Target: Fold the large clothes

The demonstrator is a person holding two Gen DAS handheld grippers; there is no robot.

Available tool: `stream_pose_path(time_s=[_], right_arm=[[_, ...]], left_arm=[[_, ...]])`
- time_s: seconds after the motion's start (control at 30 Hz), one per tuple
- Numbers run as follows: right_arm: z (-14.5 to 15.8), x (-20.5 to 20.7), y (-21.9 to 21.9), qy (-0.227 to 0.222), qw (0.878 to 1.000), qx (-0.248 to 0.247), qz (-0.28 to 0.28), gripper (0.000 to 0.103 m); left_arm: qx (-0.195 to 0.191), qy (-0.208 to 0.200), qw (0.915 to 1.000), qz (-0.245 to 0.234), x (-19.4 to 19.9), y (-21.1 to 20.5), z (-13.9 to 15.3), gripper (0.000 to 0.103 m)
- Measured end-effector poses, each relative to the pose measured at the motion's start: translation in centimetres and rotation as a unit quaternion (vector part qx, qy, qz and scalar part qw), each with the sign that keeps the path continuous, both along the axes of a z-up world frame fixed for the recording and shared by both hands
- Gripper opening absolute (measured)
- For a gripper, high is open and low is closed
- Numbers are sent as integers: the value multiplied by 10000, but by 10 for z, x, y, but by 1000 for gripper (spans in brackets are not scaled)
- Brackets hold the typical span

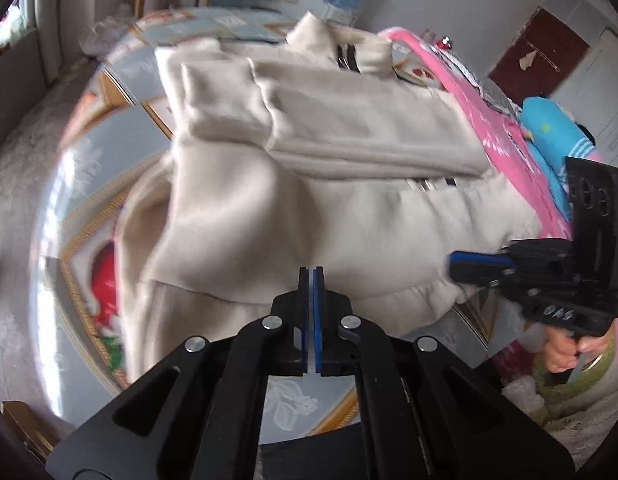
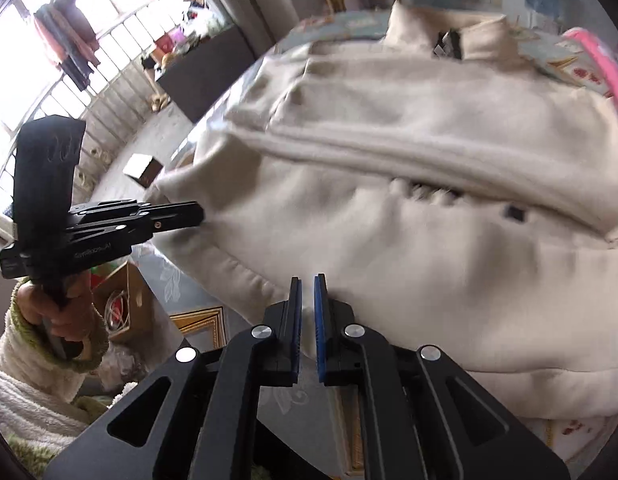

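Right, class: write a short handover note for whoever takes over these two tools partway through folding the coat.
Left tool: shut, empty, over the coat's near hem.
Right tool: jaws a crack apart, nothing gripped as far as shows, at the same hem.
Coat: lies on the table, collar at the far end.
Done: a sleeve is folded across the front.
Left: probably take the hem, fold it up toward the collar, then smooth.
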State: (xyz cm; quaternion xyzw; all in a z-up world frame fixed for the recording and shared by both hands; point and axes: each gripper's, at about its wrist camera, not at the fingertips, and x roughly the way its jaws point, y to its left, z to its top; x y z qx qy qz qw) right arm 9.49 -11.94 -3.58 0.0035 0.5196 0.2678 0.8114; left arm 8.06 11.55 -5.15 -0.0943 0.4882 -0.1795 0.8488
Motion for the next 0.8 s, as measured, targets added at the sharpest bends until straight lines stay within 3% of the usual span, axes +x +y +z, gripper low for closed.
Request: stream_pose_path(time_s=[0.07, 0.1, 0.2, 0.27, 0.37, 0.47, 0.6, 0.7, 0.8], right_arm=[[10, 3, -29, -189, 9988, 13, -456, 24], [11, 4, -44, -221, 9973, -7, -698, 36], [2, 13, -89, -149, 9898, -220, -1396, 39], [-14, 18, -110, 49, 9847, -352, -1707, 39], [-18, 21, -120, 185, 9864, -182, -1623, 39], [-1, 30, -125, 178, 9883, -23, -1517, 39], [40, 58, -138, -44, 9904, 332, -1342, 59], [66, 103, -138, -115, 9910, 516, -1229, 61], [81, 149, -132, -71, 9898, 660, -1260, 66]], left_arm=[[77, -94, 9998, 188, 3, 10, 6, 2], [117, -76, 9994, 319, 6, 15, 6, 2], [224, 241, 9970, 698, 18, 32, -7, 2], [65, 413, 9956, 834, 21, 38, -16, 2], [25, 478, 9945, 931, 22, 42, -14, 2], [126, 327, 9934, 1096, 24, 44, 2, 2], [252, 201, 9910, 1296, 51, 49, 28, 9], [323, 113, 9894, 1410, 87, 46, 48, 19], [423, 55, 9902, 1332, 130, 30, 64, 37]])
